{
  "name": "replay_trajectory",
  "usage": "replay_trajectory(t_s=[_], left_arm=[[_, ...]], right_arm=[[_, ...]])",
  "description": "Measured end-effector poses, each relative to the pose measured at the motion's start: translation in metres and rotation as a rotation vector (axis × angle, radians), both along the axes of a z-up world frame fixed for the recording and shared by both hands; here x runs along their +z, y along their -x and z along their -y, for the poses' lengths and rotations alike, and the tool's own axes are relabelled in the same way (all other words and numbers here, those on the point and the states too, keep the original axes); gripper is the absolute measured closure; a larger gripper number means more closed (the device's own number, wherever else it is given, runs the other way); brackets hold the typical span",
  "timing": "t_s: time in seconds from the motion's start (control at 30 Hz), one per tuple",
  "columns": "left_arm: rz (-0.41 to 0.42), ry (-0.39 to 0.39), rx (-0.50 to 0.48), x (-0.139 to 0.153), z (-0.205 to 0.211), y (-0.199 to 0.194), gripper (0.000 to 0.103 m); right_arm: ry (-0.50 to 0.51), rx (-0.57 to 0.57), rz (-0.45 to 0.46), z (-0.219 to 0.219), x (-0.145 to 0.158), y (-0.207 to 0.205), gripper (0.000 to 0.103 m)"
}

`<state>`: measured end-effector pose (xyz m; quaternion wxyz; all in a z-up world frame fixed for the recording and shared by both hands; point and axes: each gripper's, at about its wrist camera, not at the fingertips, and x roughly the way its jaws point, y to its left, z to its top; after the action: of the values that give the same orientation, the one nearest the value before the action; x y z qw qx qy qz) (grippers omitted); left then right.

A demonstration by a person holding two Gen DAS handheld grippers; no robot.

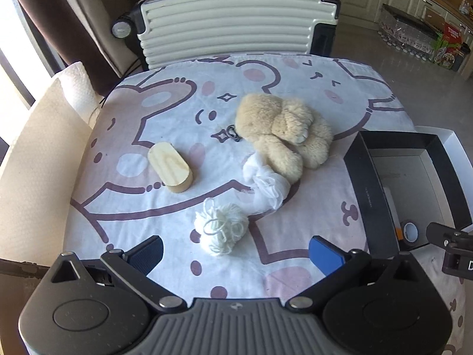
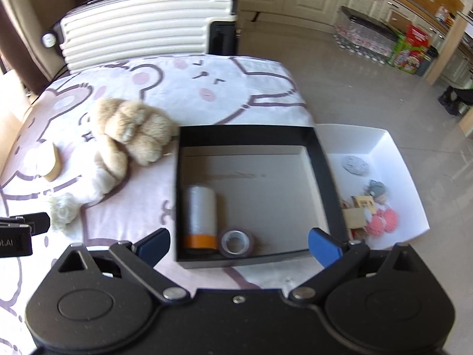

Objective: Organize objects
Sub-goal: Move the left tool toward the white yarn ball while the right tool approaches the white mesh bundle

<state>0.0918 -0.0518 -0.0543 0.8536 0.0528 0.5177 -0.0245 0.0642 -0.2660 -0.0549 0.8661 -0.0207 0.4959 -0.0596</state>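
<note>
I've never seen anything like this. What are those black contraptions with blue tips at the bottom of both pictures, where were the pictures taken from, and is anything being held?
They are hand-held grippers, each carrying its own camera. One picture looks along the left gripper, the other along the right gripper. Both stand open and hold nothing. On the bear-print cloth lie a plush toy, a wooden block, white mesh fabric and a yarn ball. The black box holds a plastic-wrap roll and tape. The white tray beside it holds small trinkets.
</note>
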Motion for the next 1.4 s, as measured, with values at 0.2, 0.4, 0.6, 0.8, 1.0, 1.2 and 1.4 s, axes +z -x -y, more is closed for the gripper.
replay_trajectory(t_s=[0.2, 0.4, 0.6, 0.8, 1.0, 1.2, 1.4], left_arm=[[0.0, -0.011, 0.052, 0.001, -0.031, 0.002, 0.0], [0.0, -0.021, 0.101, 0.001, -0.058, 0.004, 0.0], [-0.002, -0.023, 0.134, 0.001, -0.078, 0.004, 0.0], [0.006, -0.022, 0.148, 0.0, -0.088, 0.004, 0.0], [0.025, -0.011, 0.162, 0.0, -0.092, 0.002, 0.0], [0.028, 0.007, 0.158, 0.0, -0.091, -0.001, 0.0], [0.03, 0.012, 0.134, -0.003, -0.084, -0.004, 0.0]], right_arm=[[-0.003, 0.052, 0.003, -0.029, 0.0, -0.006, 0.002], [-0.017, 0.088, 0.005, -0.052, -0.002, -0.01, 0.002], [-0.031, 0.114, 0.003, -0.072, -0.005, -0.015, 0.002], [-0.042, 0.112, 0.016, -0.079, -0.004, -0.017, 0.002], [-0.05, 0.097, 0.026, -0.081, -0.005, -0.02, 0.002], [-0.034, 0.104, 0.025, -0.091, -0.001, -0.029, 0.002], [-0.05, 0.097, 0.022, -0.098, 0.01, -0.045, 0.002]])
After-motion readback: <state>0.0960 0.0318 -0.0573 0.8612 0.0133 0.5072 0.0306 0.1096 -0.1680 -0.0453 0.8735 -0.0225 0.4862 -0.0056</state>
